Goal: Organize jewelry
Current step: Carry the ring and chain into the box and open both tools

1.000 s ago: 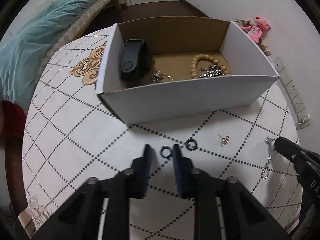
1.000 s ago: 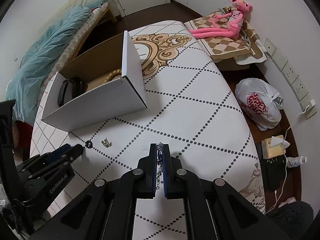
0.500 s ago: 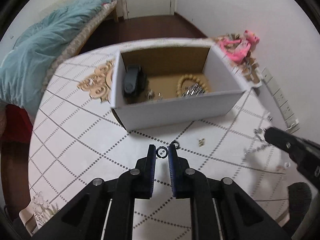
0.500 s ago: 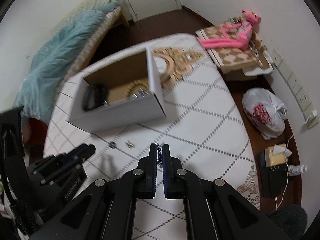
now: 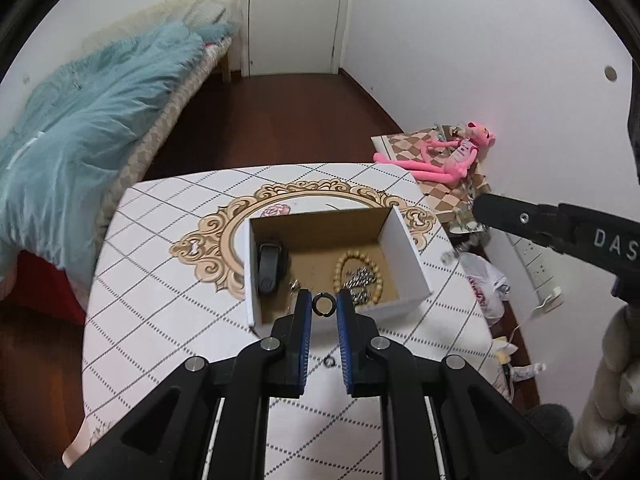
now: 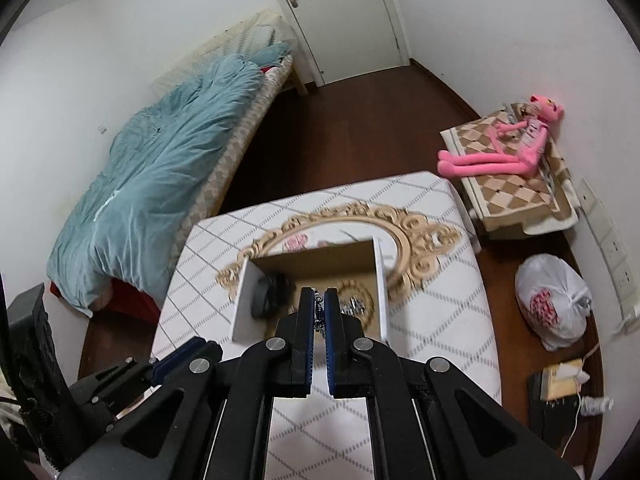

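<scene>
Bedroom floor, a bed with a teal quilt (image 5: 80, 128) and a white door frame the left wrist view, and below them stands a table (image 5: 160, 280) under a white, diamond-patterned cloth. On it sits an open cardboard box (image 5: 404, 256), already holding a black case (image 5: 269, 266), a beaded bracelet (image 5: 352, 260) and some silver pieces (image 5: 360, 278). The left gripper (image 5: 323, 306) is raised over the box's near wall, its jaws pinching a small black ring (image 5: 323, 304) between the blue pads. Another small ring (image 5: 329, 361) lies on the cloth just in front of the box, seen between the fingers. The right gripper (image 5: 480, 210) reaches in from the right, with a blurred silver bit dangling below its tip.

From the right wrist view, the same table (image 6: 460, 320) and box (image 6: 380, 280) lie beneath. The right gripper (image 6: 318, 312) has its jaws nearly together on a silver chain (image 6: 319, 318), hanging over the box's opening. The left gripper (image 6: 176, 360) shows at lower left.

Judging by this, the job looks well along: several items are boxed, two more are held above it ready to drop, and at least the ring on the cloth is left to collect.
</scene>
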Tool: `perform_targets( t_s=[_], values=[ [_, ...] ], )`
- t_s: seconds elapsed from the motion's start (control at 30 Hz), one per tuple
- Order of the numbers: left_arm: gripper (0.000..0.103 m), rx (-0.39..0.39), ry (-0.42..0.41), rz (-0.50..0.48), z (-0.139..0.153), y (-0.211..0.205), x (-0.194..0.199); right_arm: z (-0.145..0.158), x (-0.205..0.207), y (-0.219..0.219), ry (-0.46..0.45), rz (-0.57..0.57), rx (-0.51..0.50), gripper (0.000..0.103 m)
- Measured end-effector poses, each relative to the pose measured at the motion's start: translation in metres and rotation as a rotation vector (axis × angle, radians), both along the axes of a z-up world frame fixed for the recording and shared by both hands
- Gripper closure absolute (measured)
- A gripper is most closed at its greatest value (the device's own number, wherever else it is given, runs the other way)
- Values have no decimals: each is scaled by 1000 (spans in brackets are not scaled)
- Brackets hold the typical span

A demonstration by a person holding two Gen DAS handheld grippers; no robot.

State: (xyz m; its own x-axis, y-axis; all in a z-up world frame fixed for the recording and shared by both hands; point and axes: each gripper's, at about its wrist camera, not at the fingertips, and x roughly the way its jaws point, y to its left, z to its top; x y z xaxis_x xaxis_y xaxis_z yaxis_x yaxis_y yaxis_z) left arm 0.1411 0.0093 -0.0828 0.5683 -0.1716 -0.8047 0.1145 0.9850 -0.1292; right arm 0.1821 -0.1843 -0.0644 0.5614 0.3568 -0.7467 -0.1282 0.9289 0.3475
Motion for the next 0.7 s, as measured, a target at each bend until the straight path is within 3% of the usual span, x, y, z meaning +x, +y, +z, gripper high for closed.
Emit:
perform_targets(
  t_s=[0.17,0.4,0.6,0.63,0.67,0.7],
  values=[
    [93,-31,67,-6,-10,7,40,-16,49,3,76,16,2,98],
    [93,-92,201,-17,-38,12,87,-63,103,12,208,38,-38,98],
    [91,-58,276,5,-51,9,116,-90,131,21,305,73,-87,97],
    [88,-54,275,11,-51,10,119,-93,135,21,321,76,-86,97],
    [78,-51,273,18,-50,12,121,-94,136,20,324,78,-87,97],
    [61,-43,268,27,-48,14,123,-94,136,20,325,78,-90,96]
  ],
)
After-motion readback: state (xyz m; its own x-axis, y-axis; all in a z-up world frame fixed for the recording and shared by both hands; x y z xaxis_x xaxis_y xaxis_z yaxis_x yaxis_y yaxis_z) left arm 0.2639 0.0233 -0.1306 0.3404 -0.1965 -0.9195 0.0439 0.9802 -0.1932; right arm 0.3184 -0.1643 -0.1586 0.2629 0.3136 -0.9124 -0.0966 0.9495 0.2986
